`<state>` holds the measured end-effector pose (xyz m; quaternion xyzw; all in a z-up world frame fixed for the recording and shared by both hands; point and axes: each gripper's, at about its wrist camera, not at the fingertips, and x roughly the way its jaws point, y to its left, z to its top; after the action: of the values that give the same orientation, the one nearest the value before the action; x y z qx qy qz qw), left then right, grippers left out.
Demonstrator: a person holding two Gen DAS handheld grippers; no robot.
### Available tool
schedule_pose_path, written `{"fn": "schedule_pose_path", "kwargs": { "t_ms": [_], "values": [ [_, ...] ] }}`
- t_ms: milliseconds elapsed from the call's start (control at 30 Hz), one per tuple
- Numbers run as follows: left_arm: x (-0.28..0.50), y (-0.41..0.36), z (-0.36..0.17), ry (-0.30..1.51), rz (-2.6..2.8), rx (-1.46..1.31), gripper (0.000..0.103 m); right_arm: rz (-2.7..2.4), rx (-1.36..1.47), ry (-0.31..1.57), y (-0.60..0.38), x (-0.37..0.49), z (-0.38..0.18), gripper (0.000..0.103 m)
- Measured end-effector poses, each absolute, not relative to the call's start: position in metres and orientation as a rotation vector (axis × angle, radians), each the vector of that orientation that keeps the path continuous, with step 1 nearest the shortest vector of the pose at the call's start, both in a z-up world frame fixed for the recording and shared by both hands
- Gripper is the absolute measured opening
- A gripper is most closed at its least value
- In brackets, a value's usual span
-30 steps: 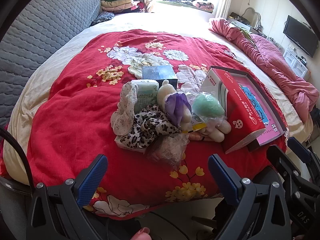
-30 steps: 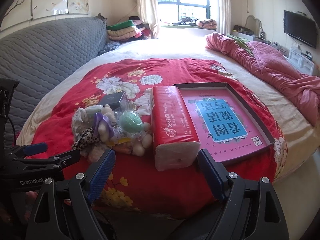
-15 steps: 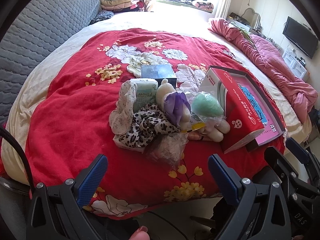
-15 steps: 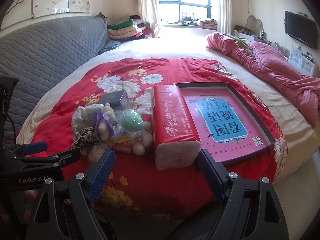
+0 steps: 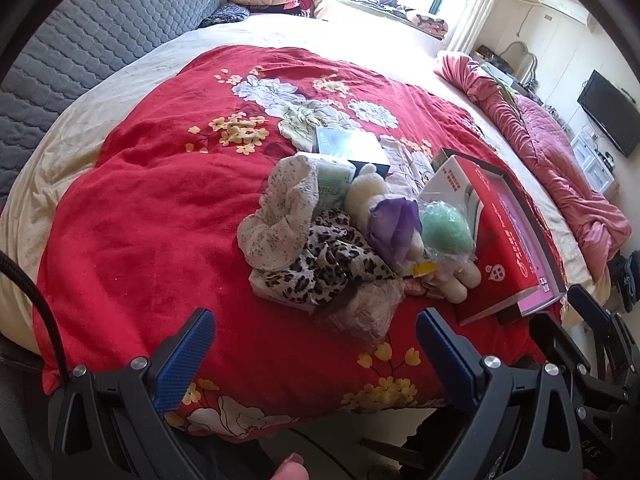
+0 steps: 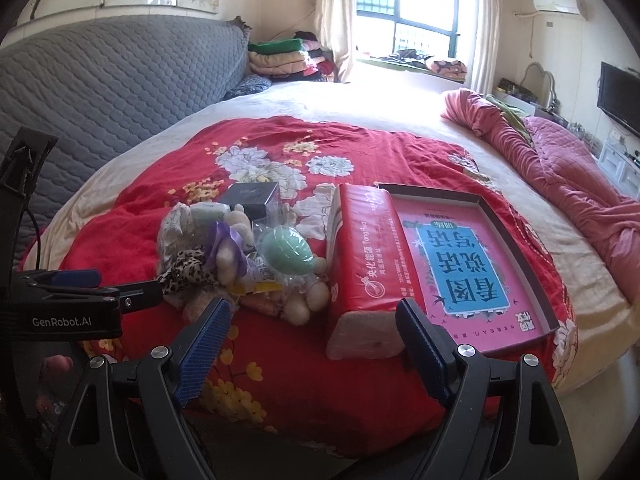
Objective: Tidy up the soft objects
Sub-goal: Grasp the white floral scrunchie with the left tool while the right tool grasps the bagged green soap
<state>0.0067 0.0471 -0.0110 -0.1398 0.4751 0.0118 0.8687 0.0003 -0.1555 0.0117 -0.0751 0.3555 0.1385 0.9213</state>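
Note:
A heap of soft things lies on the red floral quilt (image 5: 132, 240): a pale lace cloth (image 5: 280, 216), a leopard-print cloth (image 5: 328, 268), a cream plush toy with a purple bow (image 5: 392, 224), a green sponge in clear wrap (image 5: 446, 232) and a crumpled clear bag (image 5: 368, 312). A red tissue pack (image 6: 366, 264) lies beside a pink-lined box lid (image 6: 464, 264). My left gripper (image 5: 316, 354) is open, short of the heap. My right gripper (image 6: 314, 344) is open, just before the tissue pack's near end. The left gripper's body (image 6: 64, 304) shows at the right wrist view's left edge.
A dark small box (image 5: 348, 146) and a pale green tissue packet (image 5: 332, 184) sit behind the heap. A grey quilted headboard (image 6: 100, 92) runs along the left. A bunched pink duvet (image 6: 560, 168) lies at the right, folded blankets (image 6: 284, 58) by the window.
Both views have drifted slightly, the left gripper edging left and up relative to the heap. Nothing on the bed has moved and both grippers stay open.

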Motion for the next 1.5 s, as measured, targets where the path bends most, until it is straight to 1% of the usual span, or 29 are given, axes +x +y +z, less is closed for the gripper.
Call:
{"fn": "schedule_pose_path", "kwargs": {
  "t_ms": [200, 467, 633, 833, 1033, 1133, 1200, 1300, 1333, 1367, 1400, 1433, 1500],
  "values": [
    [0.021, 0.073, -0.017, 0.973, 0.048, -0.347, 0.101, 0.305, -0.193, 0.746, -0.146, 0.016, 0.005, 0.085],
    [0.055, 0.091, -0.032, 0.996, 0.072, -0.394, 0.101, 0.344, -0.264, 0.748, -0.135, 0.044, -0.002, 0.085],
    [0.073, 0.091, -0.038, 0.996, 0.060, -0.387, 0.097, 0.361, -0.345, 0.761, -0.125, 0.068, -0.011, 0.085],
    [0.084, 0.093, -0.049, 1.011, 0.028, -0.391, 0.087, 0.402, -0.473, 0.777, -0.106, 0.096, -0.025, 0.085],
    [0.088, 0.097, -0.052, 0.998, 0.009, -0.401, 0.082, 0.430, -0.521, 0.803, -0.096, 0.117, -0.035, 0.085],
    [0.092, 0.098, -0.053, 0.997, -0.004, -0.407, 0.079, 0.447, -0.544, 0.802, -0.090, 0.121, -0.039, 0.079],
    [0.095, 0.098, -0.054, 1.002, -0.016, -0.409, 0.075, 0.478, -0.537, 0.829, -0.086, 0.123, -0.042, 0.065],
    [0.097, 0.098, -0.055, 1.003, -0.024, -0.416, 0.072, 0.502, -0.525, 0.846, -0.081, 0.125, -0.045, 0.054],
    [0.098, 0.098, -0.056, 1.003, -0.031, -0.420, 0.071, 0.509, -0.522, 0.850, -0.079, 0.125, -0.046, 0.052],
    [0.099, 0.098, -0.057, 1.005, -0.039, -0.422, 0.068, 0.517, -0.515, 0.854, -0.078, 0.125, -0.047, 0.046],
    [0.100, 0.099, -0.058, 1.008, -0.043, -0.427, 0.063, 0.520, -0.506, 0.858, -0.078, 0.125, -0.047, 0.043],
    [0.101, 0.099, -0.060, 1.010, -0.050, -0.436, 0.059, 0.521, -0.500, 0.858, -0.078, 0.125, -0.047, 0.043],
    [0.102, 0.100, -0.062, 1.013, -0.063, -0.445, 0.040, 0.516, -0.480, 0.857, -0.080, 0.123, -0.047, 0.041]
  ]
}}
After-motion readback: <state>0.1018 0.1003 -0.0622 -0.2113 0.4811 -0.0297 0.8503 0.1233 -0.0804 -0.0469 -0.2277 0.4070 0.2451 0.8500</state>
